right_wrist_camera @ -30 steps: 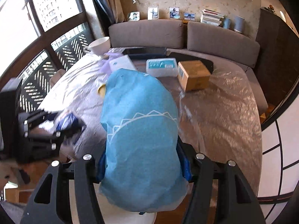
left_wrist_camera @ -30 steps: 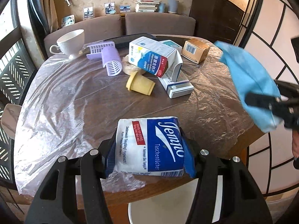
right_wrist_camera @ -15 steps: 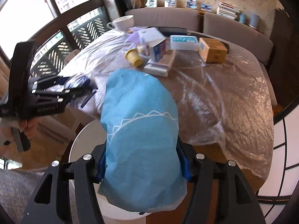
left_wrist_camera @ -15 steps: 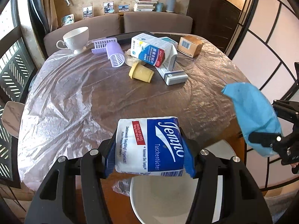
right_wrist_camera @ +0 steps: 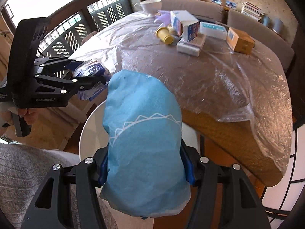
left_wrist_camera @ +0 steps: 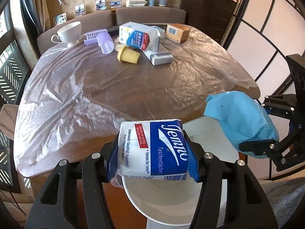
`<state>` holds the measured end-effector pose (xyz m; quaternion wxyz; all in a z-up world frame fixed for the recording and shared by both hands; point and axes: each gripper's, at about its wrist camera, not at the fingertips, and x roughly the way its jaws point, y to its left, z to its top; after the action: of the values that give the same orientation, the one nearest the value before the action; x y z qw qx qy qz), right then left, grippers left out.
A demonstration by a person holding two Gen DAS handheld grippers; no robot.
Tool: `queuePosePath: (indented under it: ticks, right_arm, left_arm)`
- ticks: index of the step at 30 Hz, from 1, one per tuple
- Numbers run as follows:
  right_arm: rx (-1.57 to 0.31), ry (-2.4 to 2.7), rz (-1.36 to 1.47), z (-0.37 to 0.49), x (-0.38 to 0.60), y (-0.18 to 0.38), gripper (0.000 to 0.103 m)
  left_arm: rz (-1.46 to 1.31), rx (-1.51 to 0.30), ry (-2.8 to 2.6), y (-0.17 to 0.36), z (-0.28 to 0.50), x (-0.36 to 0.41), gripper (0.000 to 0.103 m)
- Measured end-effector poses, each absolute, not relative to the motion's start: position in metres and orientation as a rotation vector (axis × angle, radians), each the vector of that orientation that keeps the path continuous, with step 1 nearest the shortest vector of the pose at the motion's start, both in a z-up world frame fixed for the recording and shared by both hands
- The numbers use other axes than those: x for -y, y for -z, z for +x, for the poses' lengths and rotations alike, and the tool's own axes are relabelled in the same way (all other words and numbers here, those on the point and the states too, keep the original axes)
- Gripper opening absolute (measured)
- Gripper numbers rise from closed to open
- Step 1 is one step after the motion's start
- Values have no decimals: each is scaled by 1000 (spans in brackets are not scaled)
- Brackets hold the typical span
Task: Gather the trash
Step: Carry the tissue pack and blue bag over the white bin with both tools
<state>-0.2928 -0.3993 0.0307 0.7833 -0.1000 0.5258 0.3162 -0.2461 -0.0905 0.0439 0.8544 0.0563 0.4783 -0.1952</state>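
My left gripper (left_wrist_camera: 152,164) is shut on a blue and white Tempo tissue pack (left_wrist_camera: 152,148) and holds it above a white round bin (left_wrist_camera: 171,206) below the table's near edge. My right gripper (right_wrist_camera: 144,169) is shut on a blue paper bag (right_wrist_camera: 143,133) over the same bin (right_wrist_camera: 91,129). In the left wrist view the blue bag (left_wrist_camera: 242,120) hangs at the right. In the right wrist view the left gripper (right_wrist_camera: 95,78) with the tissue pack (right_wrist_camera: 89,70) is at the left.
The plastic-covered round table (left_wrist_camera: 114,87) carries a yellow cup (left_wrist_camera: 127,55), a milk carton (left_wrist_camera: 137,36), a purple roller (left_wrist_camera: 105,43), a white teacup (left_wrist_camera: 68,32), a grey box (left_wrist_camera: 160,57) and a brown box (left_wrist_camera: 177,32). A sofa stands behind it.
Both grippers have pulled back from the table and lowered with their loads. The white bin now lies under both of them.
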Motion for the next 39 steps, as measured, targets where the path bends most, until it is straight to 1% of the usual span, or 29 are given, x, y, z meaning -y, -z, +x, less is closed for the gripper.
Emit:
queuePosePath:
  ticks: [22, 39]
  right_arm:
    - [-1261, -730, -303, -304, 386, 31, 57]
    - [-1301, -692, -360, -289, 352, 50, 57]
  left_arm:
    - [193, -1075, 458, -2, -263, 106, 58]
    - [250, -1126, 433, 27, -255, 117, 58]
